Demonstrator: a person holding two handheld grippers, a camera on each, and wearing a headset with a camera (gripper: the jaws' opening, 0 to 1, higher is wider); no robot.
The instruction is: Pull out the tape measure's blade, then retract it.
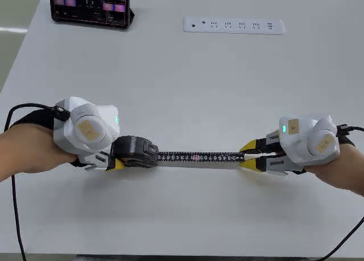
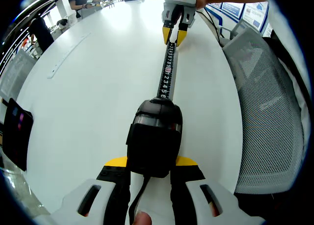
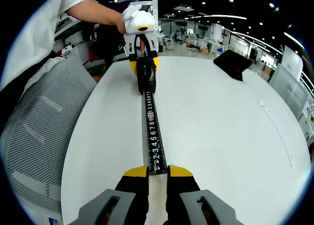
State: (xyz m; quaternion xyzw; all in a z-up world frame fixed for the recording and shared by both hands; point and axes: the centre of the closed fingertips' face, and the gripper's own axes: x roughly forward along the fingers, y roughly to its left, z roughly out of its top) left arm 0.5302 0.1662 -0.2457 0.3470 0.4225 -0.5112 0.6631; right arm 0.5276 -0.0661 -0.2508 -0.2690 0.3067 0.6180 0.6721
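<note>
We mark a broad white counter with a smooth matt top. Near its far edge, at the left in the head view, we find a black tablet with a lit screen, propped up and leaning back. To its right, well apart, a long white power strip lies flat with its row of sockets facing up. In the left gripper view we note a grey mesh-backed office chair just beside the counter's edge. In the right gripper view we note bright ceiling light strips over an office room.
</note>
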